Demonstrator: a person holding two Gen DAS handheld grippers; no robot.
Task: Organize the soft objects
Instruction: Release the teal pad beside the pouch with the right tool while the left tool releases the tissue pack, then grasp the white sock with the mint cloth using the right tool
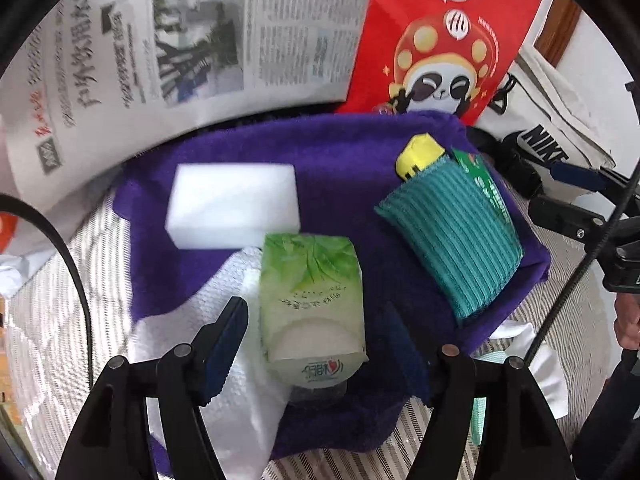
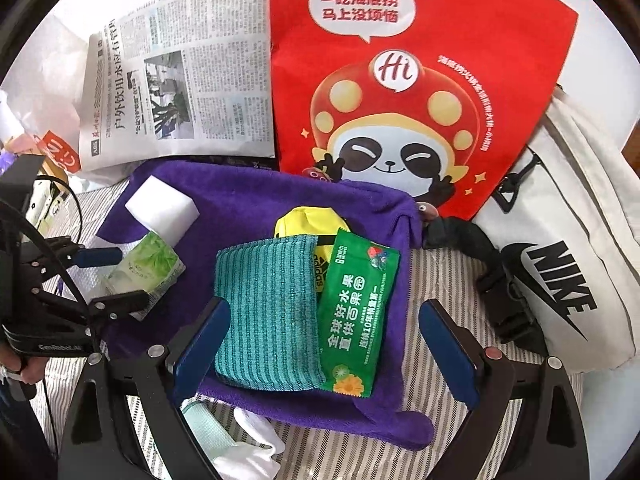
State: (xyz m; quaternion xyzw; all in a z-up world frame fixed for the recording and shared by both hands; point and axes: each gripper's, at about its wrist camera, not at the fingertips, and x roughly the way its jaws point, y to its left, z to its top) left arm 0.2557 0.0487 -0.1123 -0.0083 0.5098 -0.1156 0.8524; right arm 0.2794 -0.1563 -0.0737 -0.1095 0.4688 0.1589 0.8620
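Note:
A purple towel (image 1: 340, 168) (image 2: 248, 200) lies spread on the striped surface. On it sit a white sponge block (image 1: 234, 208) (image 2: 162, 208), a green tissue pack (image 1: 312, 300) (image 2: 146, 268), a teal ribbed cloth (image 1: 452, 240) (image 2: 268, 316), a yellow pouch (image 1: 418, 156) (image 2: 308, 220) and a green wet-wipe packet (image 2: 356, 320). My left gripper (image 1: 316, 344) is open, its fingers either side of the tissue pack; it also shows in the right wrist view (image 2: 116, 280). My right gripper (image 2: 324, 348) is open around the teal cloth and packet.
A newspaper (image 1: 160, 40) (image 2: 180, 92) and a red panda bag (image 1: 440, 40) (image 2: 400, 80) lie behind the towel. A white Nike bag (image 2: 560, 272) (image 1: 552, 120) with a black strap is at the right. White cloths (image 2: 248, 444) lie at the front.

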